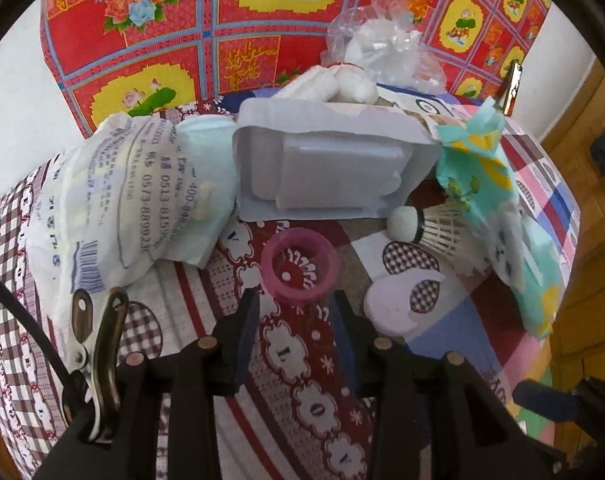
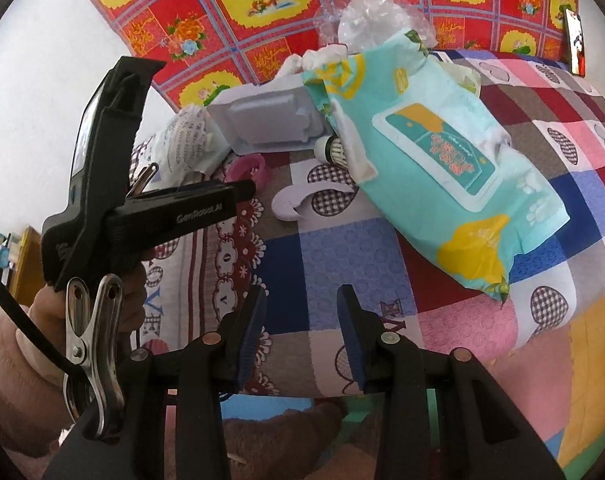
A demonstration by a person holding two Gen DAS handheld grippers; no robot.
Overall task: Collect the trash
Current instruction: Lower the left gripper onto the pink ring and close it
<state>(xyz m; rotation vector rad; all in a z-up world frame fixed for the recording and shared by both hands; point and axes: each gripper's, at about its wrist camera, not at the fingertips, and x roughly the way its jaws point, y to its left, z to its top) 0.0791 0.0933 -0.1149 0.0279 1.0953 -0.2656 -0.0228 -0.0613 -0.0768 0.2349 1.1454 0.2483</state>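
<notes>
A pink ring (image 1: pixel 298 266) lies on the patchwork quilt (image 1: pixel 302 380), its near rim just between the tips of my left gripper (image 1: pixel 296 304). That gripper's jaws stand apart and do not press on the ring. Behind the ring are a white plastic blister tray (image 1: pixel 326 168), a printed white bag (image 1: pixel 114 208), a shuttlecock (image 1: pixel 430 226), a teal wipes pack (image 1: pixel 490 184) and a lilac crescent piece (image 1: pixel 398 300). My right gripper (image 2: pixel 300 300) is open over the quilt's front edge with nothing between its fingers. From there the left gripper (image 2: pixel 244 188) shows beside the pink ring (image 2: pixel 248 170), left of the wipes pack (image 2: pixel 442 168).
A crumpled clear plastic bag (image 1: pixel 382 48) and white wadding (image 1: pixel 342 82) lie at the back against a red flowered cloth (image 1: pixel 174 40). Wooden furniture (image 1: pixel 582 240) borders the quilt on the right. A person's hand (image 2: pixel 18 344) holds the left gripper.
</notes>
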